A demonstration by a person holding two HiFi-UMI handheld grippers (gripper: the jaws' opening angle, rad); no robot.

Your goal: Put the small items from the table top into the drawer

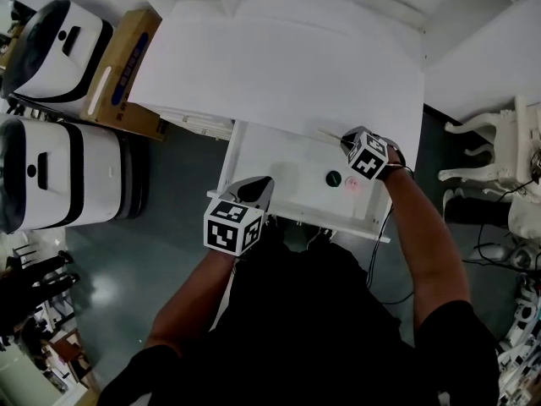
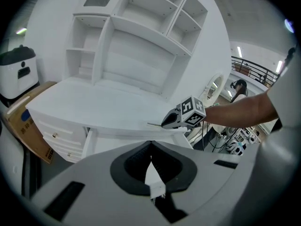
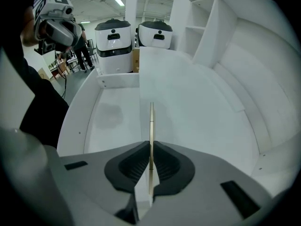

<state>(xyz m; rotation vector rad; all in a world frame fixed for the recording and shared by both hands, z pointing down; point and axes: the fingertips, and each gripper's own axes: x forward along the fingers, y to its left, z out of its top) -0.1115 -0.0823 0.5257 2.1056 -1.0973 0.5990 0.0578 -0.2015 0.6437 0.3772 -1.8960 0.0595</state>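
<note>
While your right gripper [image 3: 150, 147] is pinching a thin, straight, tan stick [image 3: 151, 121], your left gripper [image 2: 151, 157] is hovering. It's closed — empty.

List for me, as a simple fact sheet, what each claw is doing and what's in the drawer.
Left claw: shut, holding nothing, near the drawer's front
Right claw: shut on a thin stick, by the table top's edge
Drawer: white, pulled open
In drawer: dark round item, small pink item, side by side
Table top: white
</note>
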